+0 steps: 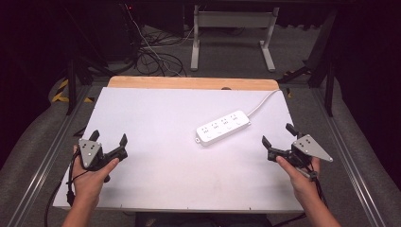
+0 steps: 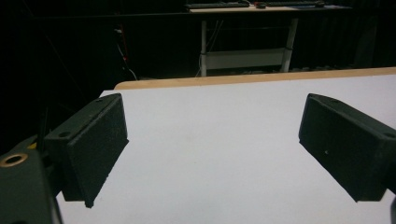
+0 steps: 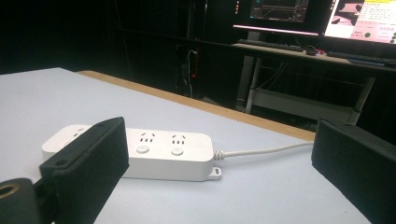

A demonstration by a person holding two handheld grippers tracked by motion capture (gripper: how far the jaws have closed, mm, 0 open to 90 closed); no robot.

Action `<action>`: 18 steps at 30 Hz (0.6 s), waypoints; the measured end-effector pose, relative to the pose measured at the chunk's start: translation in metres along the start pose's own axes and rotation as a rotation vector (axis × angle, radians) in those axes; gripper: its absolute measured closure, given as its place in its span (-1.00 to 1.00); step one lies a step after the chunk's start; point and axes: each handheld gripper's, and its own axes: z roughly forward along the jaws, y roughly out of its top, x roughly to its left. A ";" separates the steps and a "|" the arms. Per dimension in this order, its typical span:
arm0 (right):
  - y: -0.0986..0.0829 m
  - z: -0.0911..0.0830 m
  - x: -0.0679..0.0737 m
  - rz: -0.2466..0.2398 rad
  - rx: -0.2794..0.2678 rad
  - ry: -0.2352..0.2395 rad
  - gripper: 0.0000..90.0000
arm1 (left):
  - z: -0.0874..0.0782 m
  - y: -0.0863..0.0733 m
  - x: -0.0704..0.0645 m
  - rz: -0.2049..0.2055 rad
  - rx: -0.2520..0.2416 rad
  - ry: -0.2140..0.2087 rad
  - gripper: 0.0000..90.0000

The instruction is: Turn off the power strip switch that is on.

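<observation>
A white table (image 1: 165,179) with a wooden far edge stands in a dark room, cables on the floor beyond. A white power strip (image 1: 223,127) lies right of centre, its cord (image 1: 263,102) running to the far edge. The right gripper (image 1: 280,139) hovers near it, jaws wide apart and empty. The left gripper (image 1: 109,140) is well apart over bare table, jaws likewise wide and empty.
</observation>
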 end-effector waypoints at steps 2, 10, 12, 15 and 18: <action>0.000 -0.001 -0.001 0.003 -0.002 0.003 -0.90 | 0.001 0.000 -0.001 0.004 0.001 -0.007 -0.81; -0.001 -0.003 -0.002 0.005 0.001 0.001 -0.90 | 0.002 0.000 -0.001 0.003 0.002 -0.011 -0.81; -0.001 -0.003 -0.001 0.001 0.004 0.002 -0.89 | 0.002 0.000 -0.002 0.005 0.001 -0.012 -0.81; -0.001 -0.003 0.000 0.000 0.008 0.009 -0.89 | 0.002 0.000 -0.002 0.005 0.001 -0.011 -0.81; -0.001 -0.003 -0.001 -0.001 0.007 0.009 -0.89 | 0.002 0.000 -0.002 0.005 0.003 -0.012 -0.81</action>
